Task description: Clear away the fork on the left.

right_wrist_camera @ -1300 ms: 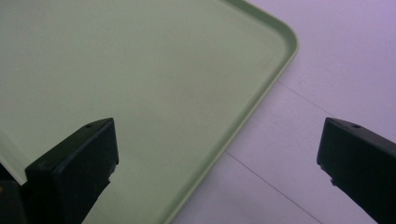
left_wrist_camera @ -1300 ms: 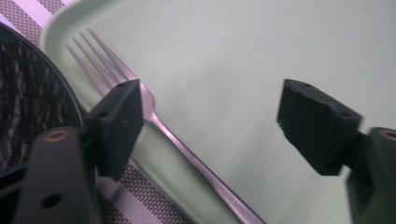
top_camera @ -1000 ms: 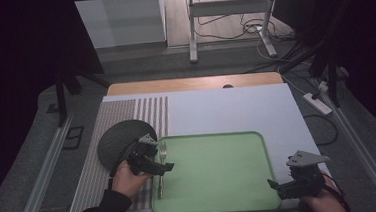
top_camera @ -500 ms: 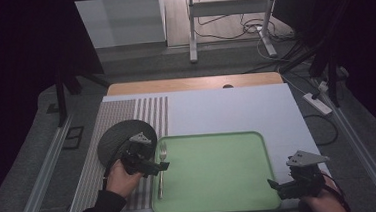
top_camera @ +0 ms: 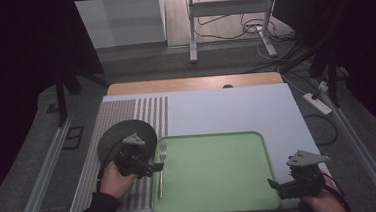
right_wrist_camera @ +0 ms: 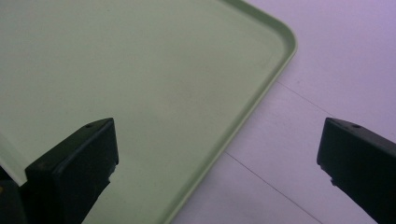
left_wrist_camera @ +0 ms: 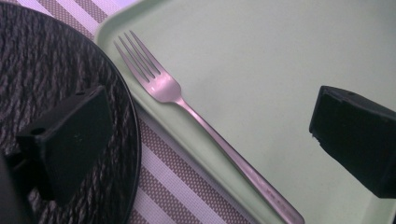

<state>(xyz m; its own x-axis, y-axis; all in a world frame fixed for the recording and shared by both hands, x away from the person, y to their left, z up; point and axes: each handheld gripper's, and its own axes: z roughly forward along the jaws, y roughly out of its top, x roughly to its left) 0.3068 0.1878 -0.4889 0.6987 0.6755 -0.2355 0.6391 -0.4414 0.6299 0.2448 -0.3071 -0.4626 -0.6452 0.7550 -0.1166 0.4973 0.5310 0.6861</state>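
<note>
Fork (left_wrist_camera: 187, 105): bright metal, smooth, satin sheen on the handle. Tray (top_camera: 216, 184): pale green plastic, smooth, matt, with faint scuffs. Round plate (left_wrist_camera: 56, 84), at 9 o'clock of the fork: dark, rough, ridged texture, dull finish. Striped mat (left_wrist_camera: 187, 196): woven look, matt. Table top (right_wrist_camera: 336, 60): white, smooth, matt; wood strip (top_camera: 194, 83) at its 12 o'clock edge.

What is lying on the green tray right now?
A single silver metal fork lies along the left edge of the green plastic tray, tines pointing away from the person. The tray's near-left corner is blurred.
</note>
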